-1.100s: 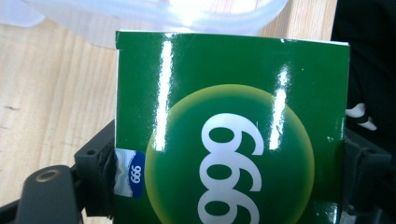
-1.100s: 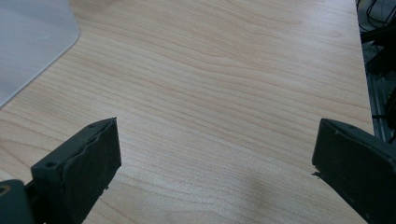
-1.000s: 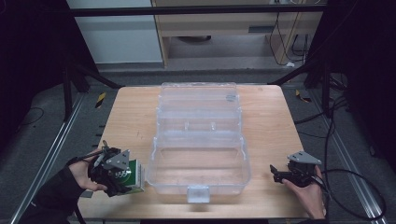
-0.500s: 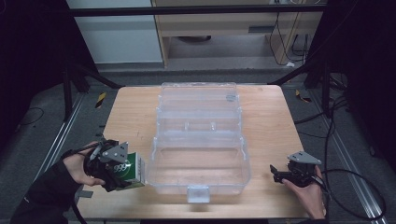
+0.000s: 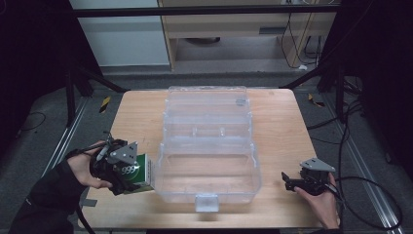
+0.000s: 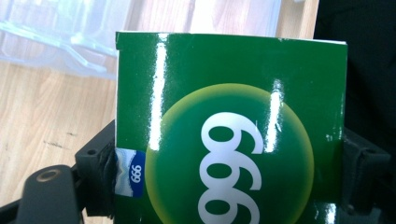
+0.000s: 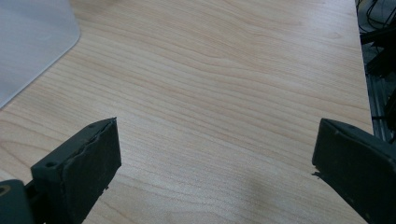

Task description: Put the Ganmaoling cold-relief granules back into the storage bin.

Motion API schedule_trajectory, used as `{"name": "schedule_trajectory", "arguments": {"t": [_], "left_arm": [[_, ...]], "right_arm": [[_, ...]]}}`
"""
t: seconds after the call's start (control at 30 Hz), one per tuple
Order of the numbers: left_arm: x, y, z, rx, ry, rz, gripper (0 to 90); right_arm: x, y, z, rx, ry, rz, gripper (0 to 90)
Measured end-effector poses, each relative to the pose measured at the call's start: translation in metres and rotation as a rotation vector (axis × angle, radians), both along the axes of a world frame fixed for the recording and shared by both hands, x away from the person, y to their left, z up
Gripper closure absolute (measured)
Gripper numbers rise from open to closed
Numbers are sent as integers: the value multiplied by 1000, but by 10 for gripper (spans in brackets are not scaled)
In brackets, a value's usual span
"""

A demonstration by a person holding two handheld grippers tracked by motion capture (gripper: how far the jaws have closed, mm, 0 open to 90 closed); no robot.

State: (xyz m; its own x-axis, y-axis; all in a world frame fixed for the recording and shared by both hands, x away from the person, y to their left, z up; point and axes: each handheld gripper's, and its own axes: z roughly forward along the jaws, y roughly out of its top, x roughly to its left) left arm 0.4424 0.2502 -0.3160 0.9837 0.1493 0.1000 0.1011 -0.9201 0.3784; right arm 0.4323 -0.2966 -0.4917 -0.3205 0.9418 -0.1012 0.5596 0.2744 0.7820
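A glossy green box [image 6: 229, 135] marked 999 sits clamped between the jaws of my left gripper [image 5: 127, 171]. In the high view the green box [image 5: 137, 171] hangs a little above the wooden table [image 5: 141, 112], just left of the front part of a clear plastic organiser case [image 5: 209, 146]. The case lies open in the table's middle with its lid folded back. My right gripper [image 5: 292, 184] rests near the front right of the table, to the right of the case. In its own view my right gripper [image 7: 215, 172] stands wide open over bare wood.
A corner of the clear case [image 7: 32, 42] shows at the top left of the right gripper view. Dark metal frame legs [image 5: 92, 78] and cables [image 5: 350, 131] surround the table. A white cabinet [image 5: 122, 34] stands behind it.
My left gripper has risen with the green box and shifted right toward the case's left wall. The right gripper has stayed still.
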Motion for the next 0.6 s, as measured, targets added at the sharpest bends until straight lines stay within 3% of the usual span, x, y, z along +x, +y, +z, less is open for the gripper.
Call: {"name": "schedule_trajectory", "arguments": {"t": [0.57,0.6], "left_arm": [[11,-33,10,-2,-22,-55,146],[14,-37,9,-13,-38,-90,146]], "right_arm": [[0,0,0,4,2,2,16],[0,0,0,2,1,3,16]]}}
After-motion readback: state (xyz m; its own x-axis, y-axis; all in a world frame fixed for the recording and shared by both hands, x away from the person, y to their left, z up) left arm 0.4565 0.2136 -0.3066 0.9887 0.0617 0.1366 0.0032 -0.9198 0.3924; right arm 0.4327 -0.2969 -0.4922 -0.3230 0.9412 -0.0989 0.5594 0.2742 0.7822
